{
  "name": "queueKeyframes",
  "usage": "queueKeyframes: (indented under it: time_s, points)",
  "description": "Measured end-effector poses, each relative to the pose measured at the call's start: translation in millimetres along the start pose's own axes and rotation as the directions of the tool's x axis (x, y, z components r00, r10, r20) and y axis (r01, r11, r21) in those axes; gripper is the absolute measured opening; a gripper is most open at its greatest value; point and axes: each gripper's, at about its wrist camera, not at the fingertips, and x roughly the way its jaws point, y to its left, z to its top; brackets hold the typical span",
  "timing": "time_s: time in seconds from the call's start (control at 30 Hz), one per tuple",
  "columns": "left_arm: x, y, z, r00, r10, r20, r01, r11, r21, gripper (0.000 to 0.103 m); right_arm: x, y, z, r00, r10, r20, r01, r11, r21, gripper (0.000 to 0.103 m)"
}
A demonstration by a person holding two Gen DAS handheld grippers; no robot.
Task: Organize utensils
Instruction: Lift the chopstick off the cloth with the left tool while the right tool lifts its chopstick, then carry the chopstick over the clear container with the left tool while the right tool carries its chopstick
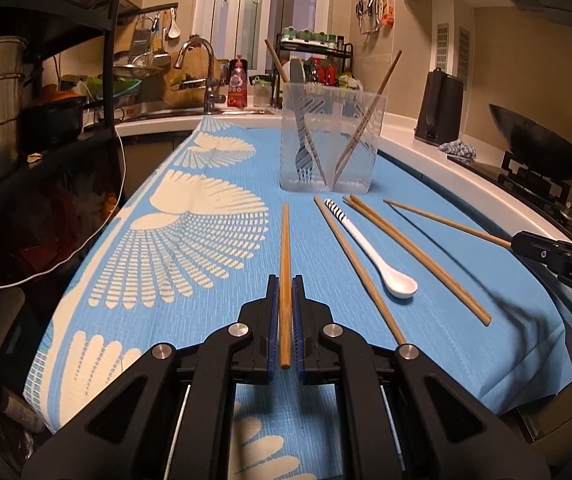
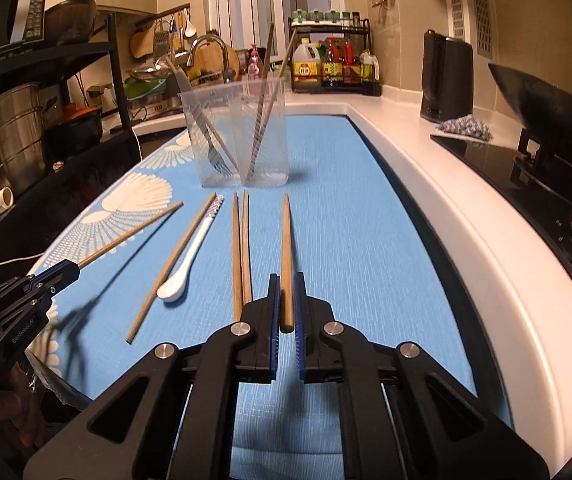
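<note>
My left gripper (image 1: 285,280) is shut on a wooden chopstick (image 1: 285,236) that points forward, held just above the blue patterned cloth (image 1: 205,240). My right gripper (image 2: 286,280) is shut on another chopstick (image 2: 286,236). Each gripper shows at the edge of the other view: the right gripper (image 1: 520,242) and the left gripper (image 2: 70,271). Ahead stands a clear two-compartment holder (image 1: 328,136) (image 2: 237,132) with a fork and chopsticks in it. On the cloth lie a white spoon (image 1: 378,256) (image 2: 189,256), a single chopstick (image 1: 358,268) and a pair of chopsticks (image 1: 418,256) (image 2: 241,248).
A raised white counter edge (image 2: 446,208) borders the cloth on the right, with a stove and wok (image 2: 546,120) and a black kettle (image 2: 446,76) behind it. A sink with faucet (image 1: 205,76) lies at the back. A dark shelf rack (image 1: 45,100) with pots stands left.
</note>
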Motion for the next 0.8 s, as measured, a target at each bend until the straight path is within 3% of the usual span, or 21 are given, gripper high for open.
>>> queueKeyframes:
  time_s: [0.4,0.8]
  points:
    - [-15,7,33,0.997,-0.011,0.073,0.012,1.000,-0.004,0.007,-27,1,34,0.996,-0.002,0.090,0.004,1.000,-0.015,0.006]
    - [-11,29,94,0.993,-0.061,0.101,0.067,0.997,-0.049,0.007,-42,10,87,0.983,0.040,0.181,-0.036,0.999,-0.028,0.006]
